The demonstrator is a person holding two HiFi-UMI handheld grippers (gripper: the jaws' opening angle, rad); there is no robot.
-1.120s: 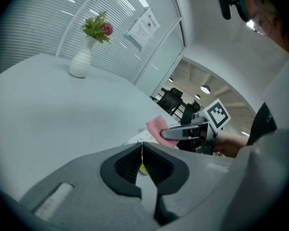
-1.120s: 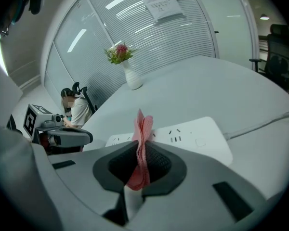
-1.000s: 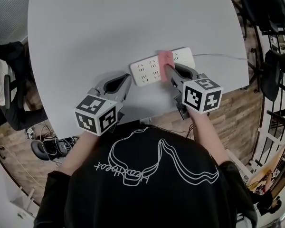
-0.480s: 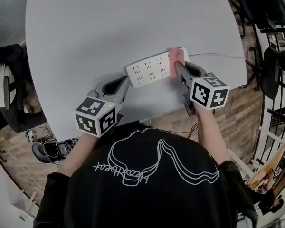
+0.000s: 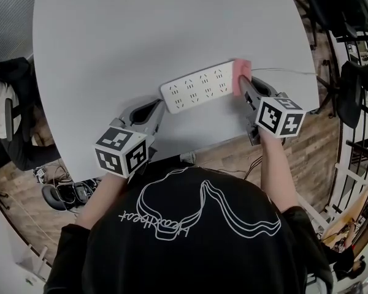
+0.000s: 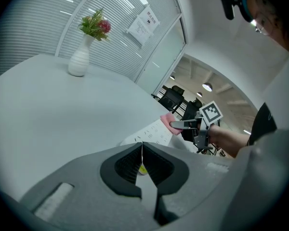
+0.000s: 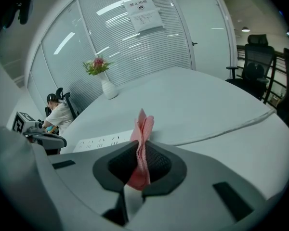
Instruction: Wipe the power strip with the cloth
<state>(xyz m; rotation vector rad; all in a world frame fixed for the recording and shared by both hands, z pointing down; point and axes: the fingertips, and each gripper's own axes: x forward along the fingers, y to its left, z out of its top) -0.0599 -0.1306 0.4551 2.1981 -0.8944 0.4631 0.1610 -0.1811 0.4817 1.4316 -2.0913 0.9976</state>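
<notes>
Since a second ago my right claw (image 5: 241, 82) has slid the cloth (image 5: 242, 67), pinched tight, to the right end of the strip (image 5: 196, 87). My left claw (image 5: 158, 108) sits pressed together by its left end on the surface (image 5: 141, 29).

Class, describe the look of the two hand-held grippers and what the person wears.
Both the left hand-held gripper and right hand-held gripper are grey with black ribbed jaw pads; each carries a white cube with black square markers. The person wears a black top with a white line print.
</notes>
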